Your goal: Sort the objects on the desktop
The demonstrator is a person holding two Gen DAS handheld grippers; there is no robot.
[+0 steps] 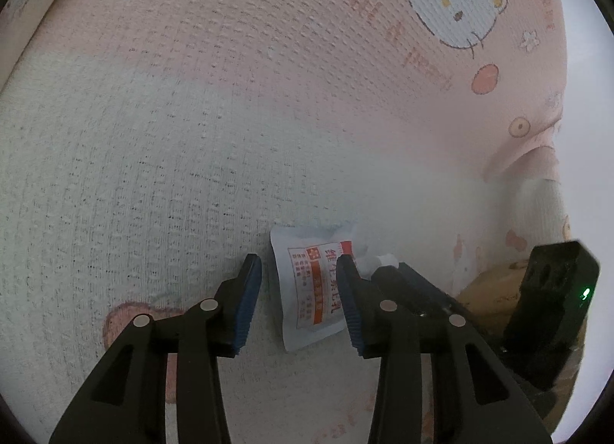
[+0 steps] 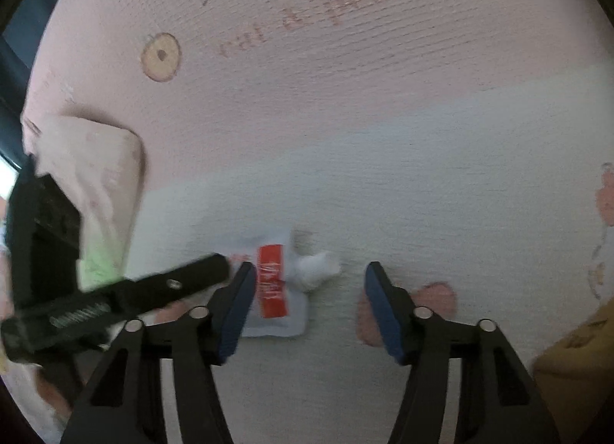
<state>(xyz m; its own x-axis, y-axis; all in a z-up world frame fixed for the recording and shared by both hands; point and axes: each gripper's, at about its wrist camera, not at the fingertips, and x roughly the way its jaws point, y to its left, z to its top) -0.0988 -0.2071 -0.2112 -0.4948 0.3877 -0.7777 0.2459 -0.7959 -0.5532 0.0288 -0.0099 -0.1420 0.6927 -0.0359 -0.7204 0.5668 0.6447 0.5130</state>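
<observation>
A small white sachet with red and orange print (image 1: 312, 286) lies on the pink and white cloth. In the left wrist view it sits between the open fingers of my left gripper (image 1: 301, 265), nearer the right finger. In the right wrist view the same sachet (image 2: 274, 292) lies just inside the left finger of my right gripper (image 2: 311, 271), which is open and empty. A white crumpled end sticks out of the sachet toward the right. The two grippers are close together over the sachet; the right gripper's body (image 1: 552, 290) shows in the left wrist view.
The cloth (image 1: 230, 98) carries a cat cartoon print and pink spots. A folded corner of it (image 2: 96, 183) lies at the left in the right wrist view. A tan object (image 2: 575, 359) sits at the lower right edge. The left gripper's black body (image 2: 115, 294) crosses the lower left.
</observation>
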